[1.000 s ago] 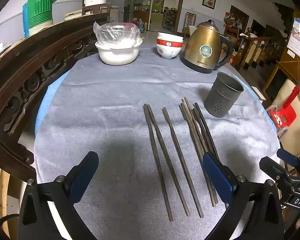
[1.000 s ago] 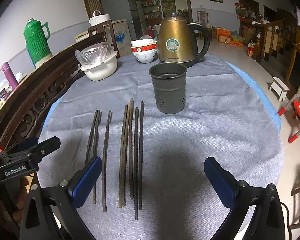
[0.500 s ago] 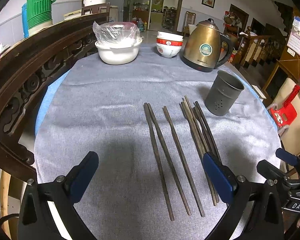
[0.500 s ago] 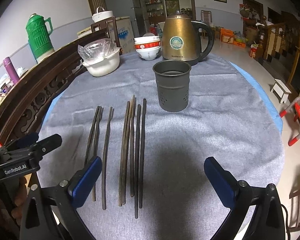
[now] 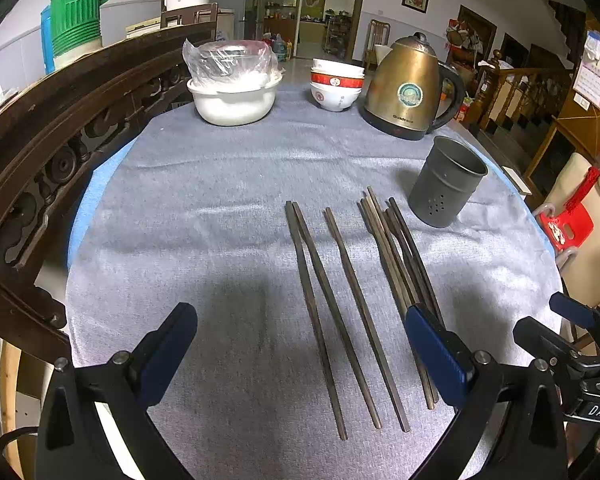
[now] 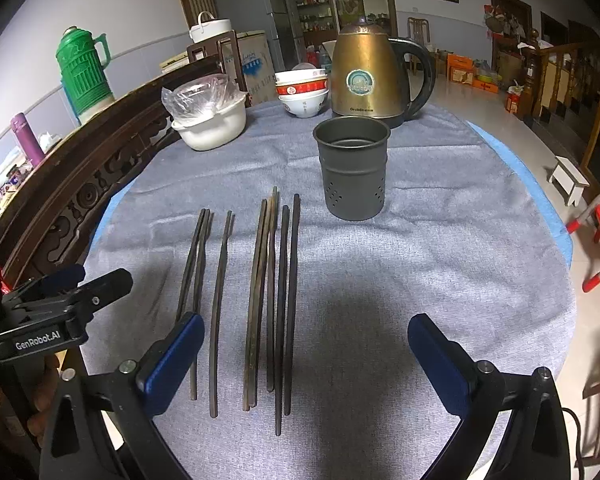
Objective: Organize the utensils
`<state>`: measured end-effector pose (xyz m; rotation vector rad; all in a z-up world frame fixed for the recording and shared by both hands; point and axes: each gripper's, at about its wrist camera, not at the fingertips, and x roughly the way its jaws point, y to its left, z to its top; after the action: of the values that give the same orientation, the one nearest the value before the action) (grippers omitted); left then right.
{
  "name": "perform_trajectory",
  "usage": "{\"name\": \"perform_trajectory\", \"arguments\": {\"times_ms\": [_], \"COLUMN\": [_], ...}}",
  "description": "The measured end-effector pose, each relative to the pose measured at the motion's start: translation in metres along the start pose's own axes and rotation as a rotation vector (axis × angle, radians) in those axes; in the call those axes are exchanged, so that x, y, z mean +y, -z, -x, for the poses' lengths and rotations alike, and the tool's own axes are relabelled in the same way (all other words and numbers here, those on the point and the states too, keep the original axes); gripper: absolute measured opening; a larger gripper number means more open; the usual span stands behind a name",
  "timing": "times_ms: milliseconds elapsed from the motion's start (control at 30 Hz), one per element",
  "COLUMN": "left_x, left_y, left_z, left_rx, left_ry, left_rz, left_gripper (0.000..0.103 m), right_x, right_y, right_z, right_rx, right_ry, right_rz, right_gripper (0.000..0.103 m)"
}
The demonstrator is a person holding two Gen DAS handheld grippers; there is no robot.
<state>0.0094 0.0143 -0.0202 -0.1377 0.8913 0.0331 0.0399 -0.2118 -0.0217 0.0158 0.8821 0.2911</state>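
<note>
Several dark chopsticks (image 5: 340, 304) lie side by side on the grey cloth, three apart on the left and a tighter bundle (image 5: 404, 256) on the right; they also show in the right wrist view (image 6: 272, 296). A grey perforated metal holder (image 5: 446, 182) stands upright just beyond the bundle, empty as seen in the right wrist view (image 6: 354, 168). My left gripper (image 5: 300, 352) is open and empty above the chopsticks' near ends. My right gripper (image 6: 300, 356) is open and empty, to the right of the bundle.
A brass kettle (image 5: 408, 88), stacked red-and-white bowls (image 5: 336, 88) and a white bowl with plastic wrap (image 5: 234, 84) stand at the table's far edge. A carved wooden chair back (image 5: 52, 152) curves along the left. The table edge (image 5: 540, 240) drops off at right.
Both grippers have moved slightly forward and nearer to the chopsticks. Nothing on the table has moved.
</note>
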Motion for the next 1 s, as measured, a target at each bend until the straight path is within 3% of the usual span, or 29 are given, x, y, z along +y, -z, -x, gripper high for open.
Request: {"name": "perform_trajectory", "arguments": {"times_ms": [200, 500, 633, 1000], "left_x": [0.004, 0.012, 0.020, 0.019], "left_y": [0.001, 0.007, 0.008, 0.006], "left_z": [-0.004, -0.017, -0.023, -0.020], "left_rx": [0.017, 0.074, 0.096, 0.083], "left_ry": [0.004, 0.001, 0.007, 0.023], "left_rz": [0.015, 0.048, 0.081, 0.066], "left_gripper": [0.103, 0.103, 0.103, 0.103], "right_x": [-0.001, -0.009, -0.012, -0.005], "right_y": [-0.001, -0.008, -0.014, -0.012], "right_z": [-0.003, -0.026, -0.039, -0.041], "right_rx": [0.012, 0.098, 0.133, 0.132], "right_ry": [0.001, -0.007, -0.020, -0.030], "right_rz": [-0.011, -0.039, -0.062, -0.061], "right_gripper": [0.103, 0.103, 0.096, 0.095]}}
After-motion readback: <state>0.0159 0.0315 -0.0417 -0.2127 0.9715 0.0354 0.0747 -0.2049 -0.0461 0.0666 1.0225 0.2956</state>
